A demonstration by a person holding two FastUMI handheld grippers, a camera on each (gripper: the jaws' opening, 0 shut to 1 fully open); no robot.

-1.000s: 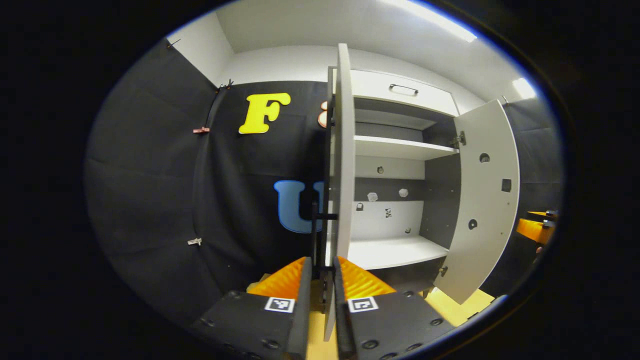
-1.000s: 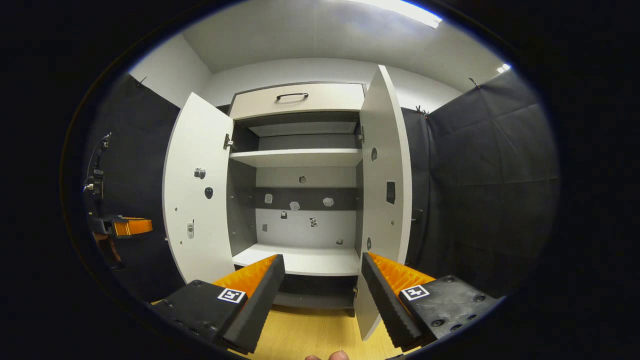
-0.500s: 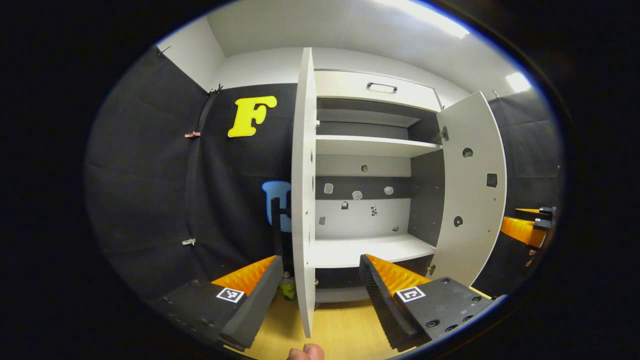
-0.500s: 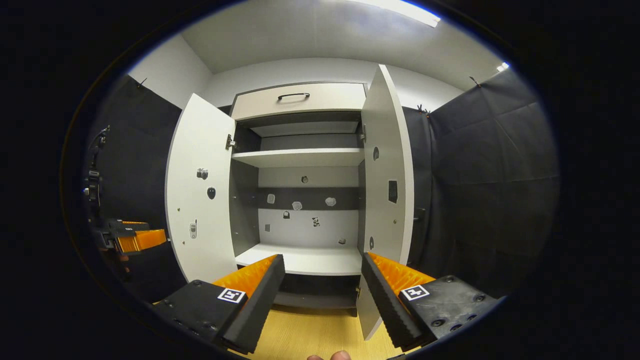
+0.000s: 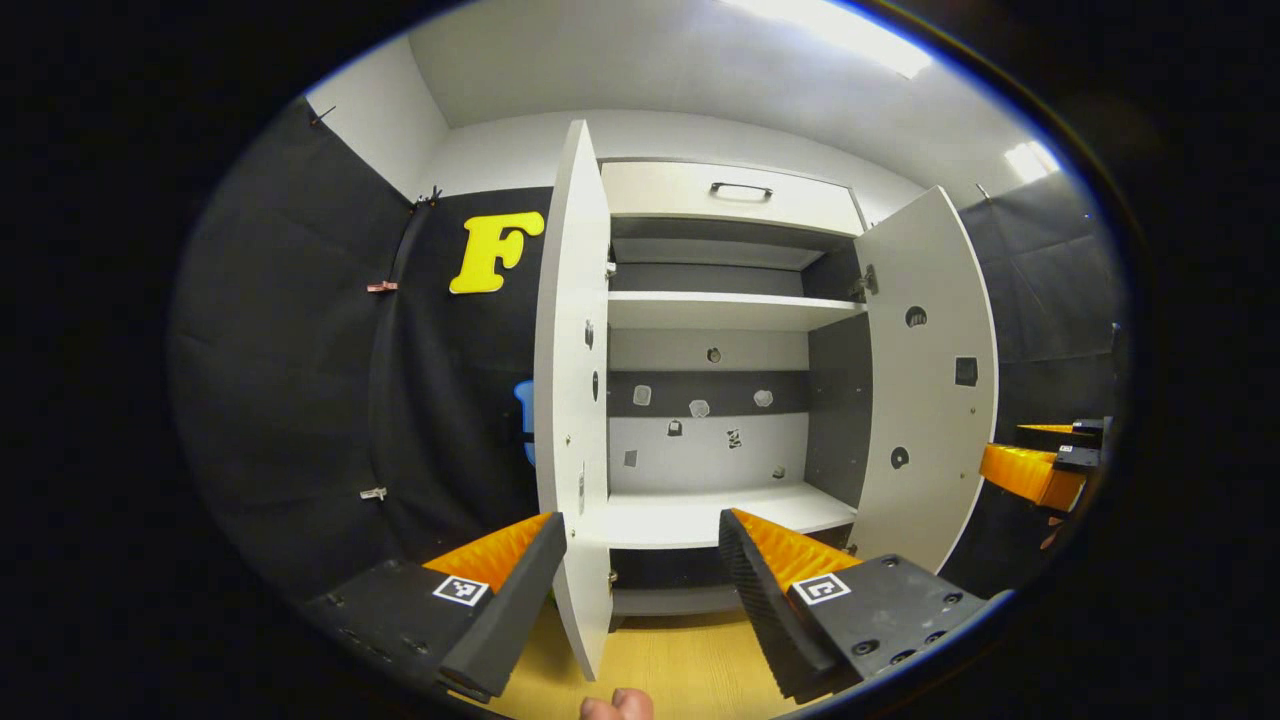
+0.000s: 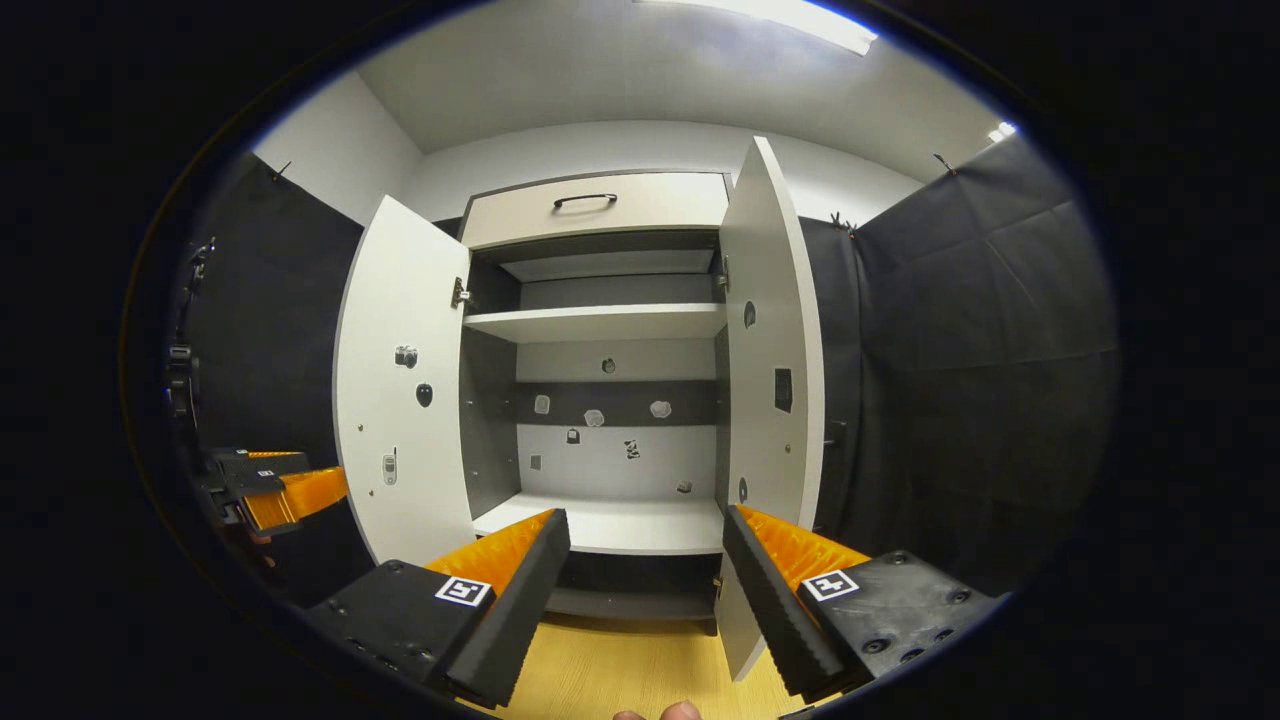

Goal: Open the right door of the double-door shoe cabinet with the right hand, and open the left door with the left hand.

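In the left gripper view the left door (image 5: 572, 400) stands left of centre, swung wide and showing its inner face. A second ago the left gripper (image 5: 640, 585) was clamped on that door's edge; now its fingers are spread apart at the bottom of the frame, touching nothing, and it has drawn back. The shoe cabinet (image 5: 715, 395) fills the middle of the frame, its shelves bare. The right door (image 5: 930, 380) hangs open at right of centre.

In the right gripper view the left gripper (image 6: 275, 490) shows at the lower left edge, beside the left door (image 6: 400, 380), and the right door (image 6: 770, 340) stands open right of centre. The right gripper (image 6: 645, 585) has kept its fingers apart, empty, at the bottom.

Both doors look fully open, so the task appears done; only withdrawing remains.
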